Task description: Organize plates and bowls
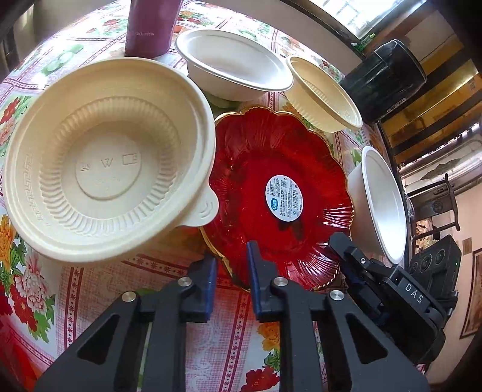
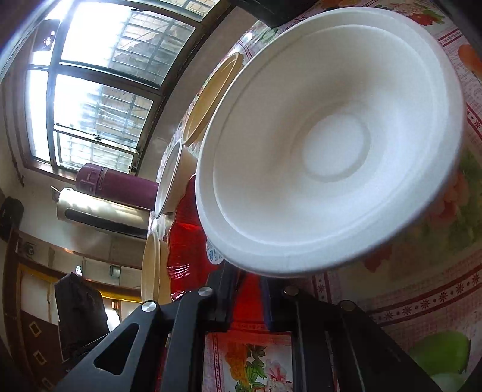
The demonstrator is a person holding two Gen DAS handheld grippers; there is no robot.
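A red glass plate (image 1: 280,187) with a gold rim and a round sticker lies in the middle of the flowered table. My left gripper (image 1: 232,256) straddles its near rim, jaws narrowly apart with the rim between them. A large cream bowl (image 1: 105,159) sits at its left, overlapping its edge. A white bowl (image 1: 235,66) and a smaller cream bowl (image 1: 325,93) stand behind. Another white bowl (image 1: 379,205) is at the right. My right gripper (image 1: 349,256) reaches the plate's right edge; in its own view (image 2: 244,283) red plate rim lies between the fingers, under the white bowl (image 2: 331,144).
A purple thermos (image 1: 150,27) stands at the table's back. A black cylindrical container (image 1: 385,78) stands beyond the table's right edge. The flowered tablecloth (image 1: 90,301) lies bare at the near left. Windows and furniture surround the table.
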